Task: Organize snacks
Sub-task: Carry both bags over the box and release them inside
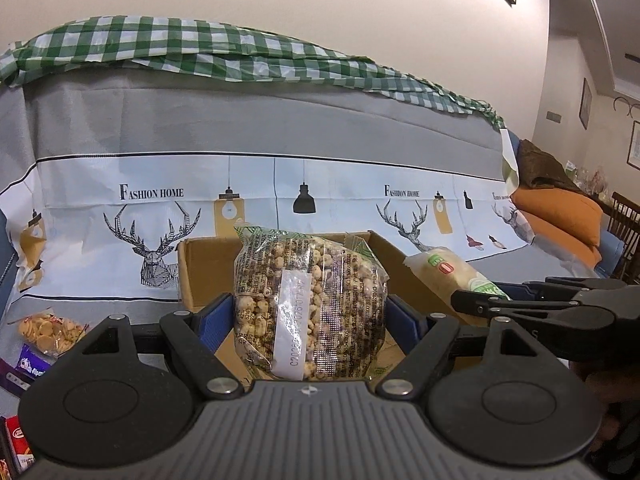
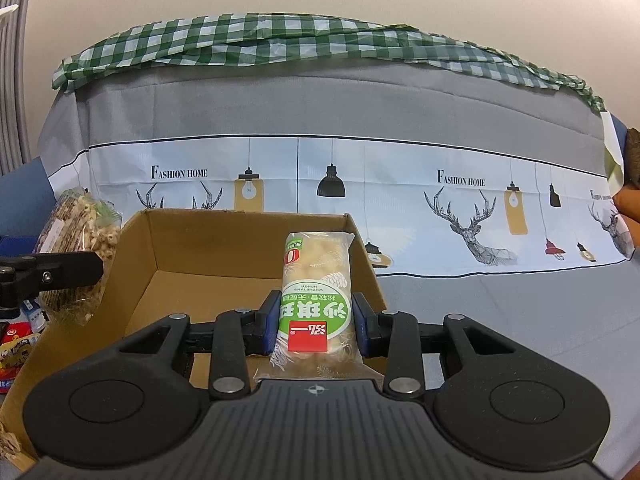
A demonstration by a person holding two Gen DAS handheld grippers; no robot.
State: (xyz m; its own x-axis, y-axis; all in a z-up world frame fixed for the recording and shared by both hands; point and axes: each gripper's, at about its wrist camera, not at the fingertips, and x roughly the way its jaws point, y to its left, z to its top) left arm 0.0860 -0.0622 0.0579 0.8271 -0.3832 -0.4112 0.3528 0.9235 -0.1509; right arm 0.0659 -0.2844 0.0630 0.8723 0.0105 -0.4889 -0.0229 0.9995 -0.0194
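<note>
**A:** Snacks first: what do my two sets of tongs have?

**B:** From my left camera, the left tongs (image 1: 310, 320) are clamped on a clear bag of puffed snack balls (image 1: 308, 304), one blue pad pressing each side. The bag stands upright, with a white label strip down its middle. It hangs over the near edge of an open cardboard box (image 1: 208, 268).

**A:** And my right side?

**B:** The right tongs (image 2: 314, 324) are clamped on a narrow green-and-white snack pack (image 2: 316, 300), upright, with a red square low on its wrapper. That pack is over the box (image 2: 180, 248) too, toward its right wall at about 3 o'clock of the opening. The box floor I can see is bare cardboard.

**A:** How do the two sit relative to each other?

**B:** Side by side. In my left view the right tongs (image 1: 476, 304) and their pack (image 1: 452, 272) come in at 3 o'clock. In my right view the puffed bag (image 2: 80, 240) shows at 9 o'clock.

**A:** Anything else nearby?

**B:** A bag of round crackers (image 1: 48, 330) lies at 8 o'clock in my left view, with a purple packet (image 1: 28, 368) just beside it. Behind the box is a cloth printed with deer and lamps (image 1: 280, 184), under a green checked cloth (image 1: 200, 48).
</note>
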